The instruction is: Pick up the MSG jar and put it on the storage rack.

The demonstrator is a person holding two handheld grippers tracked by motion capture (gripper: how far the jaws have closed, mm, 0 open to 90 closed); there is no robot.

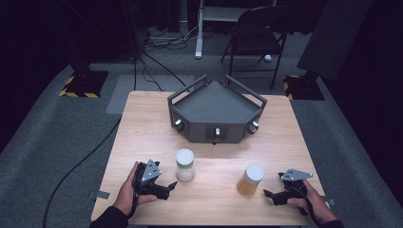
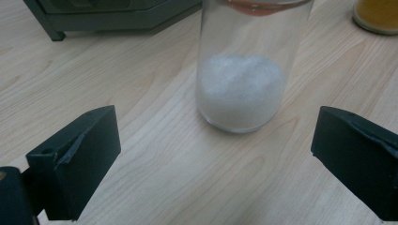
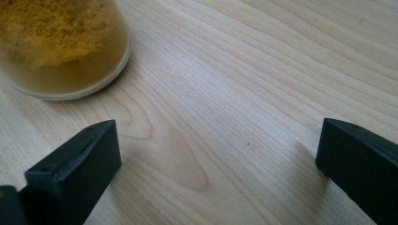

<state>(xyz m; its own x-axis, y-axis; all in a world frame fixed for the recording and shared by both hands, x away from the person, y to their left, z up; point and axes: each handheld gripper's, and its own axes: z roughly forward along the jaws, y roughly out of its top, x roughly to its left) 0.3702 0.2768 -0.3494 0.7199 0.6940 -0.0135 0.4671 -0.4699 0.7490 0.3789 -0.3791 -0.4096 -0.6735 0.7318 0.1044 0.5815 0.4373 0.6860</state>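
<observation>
A pale wooden table (image 1: pixel 142 123) with a fine straight grain sits on grey carpet in a dark room, with one black folding chair (image 1: pixel 256 33) behind it, loose cables across the floor and yellow-and-black striped stand bases at either side. At the far middle of the table stands one dark grey angular metal tray with raised rails (image 1: pixel 216 114). Two jars on the near half: a clear glass jar of white powder with a white lid (image 1: pixel 185 165), upright on the left, and a clear glass jar of yellow-orange powder with a white lid (image 1: pixel 250 179), upright on the right, the pair well apart. Two grippers, one in each hand. The left gripper (image 1: pixel 167 186) rests low near the table edge, jaws spread wide and holding nothing; in the left gripper view the white-powder jar (image 2: pixel 241 70) stands just ahead between the jaw lines, untouched. The right gripper (image 1: pixel 272 195) is just beside the yellow jar, jaws wide too, empty; the right gripper view has that jar (image 3: pixel 61 47) off to its upper left, clear of both jaws
</observation>
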